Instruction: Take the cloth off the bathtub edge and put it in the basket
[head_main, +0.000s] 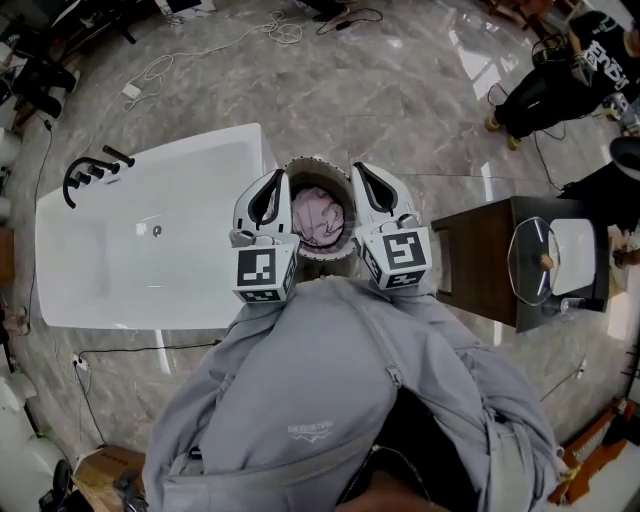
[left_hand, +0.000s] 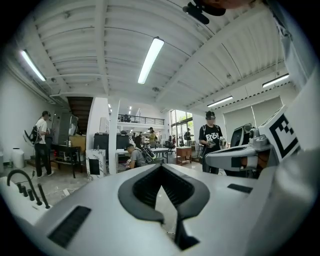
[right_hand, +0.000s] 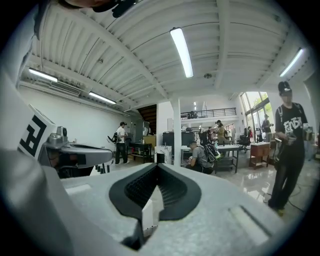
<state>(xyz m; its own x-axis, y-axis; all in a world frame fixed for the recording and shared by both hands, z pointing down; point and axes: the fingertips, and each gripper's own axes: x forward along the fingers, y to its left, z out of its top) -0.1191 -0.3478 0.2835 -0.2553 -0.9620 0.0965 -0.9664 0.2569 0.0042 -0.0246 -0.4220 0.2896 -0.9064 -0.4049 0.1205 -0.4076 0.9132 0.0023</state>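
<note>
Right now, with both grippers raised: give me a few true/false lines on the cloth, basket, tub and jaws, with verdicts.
1. The crumpled pink cloth lies inside the round pale basket. True.
2. A cloth hangs over the rim of the white rectangular bathtub. False: the only cloth in view is in the basket.
3. The left gripper has its jaws shut with nothing between them. True.
4. The right gripper clamps the pink cloth. False: its jaws are shut on nothing.
5. The black tap set sits at the bathtub end nearest the basket. False: it sits at the opposite end, on the left in the head view.
</note>
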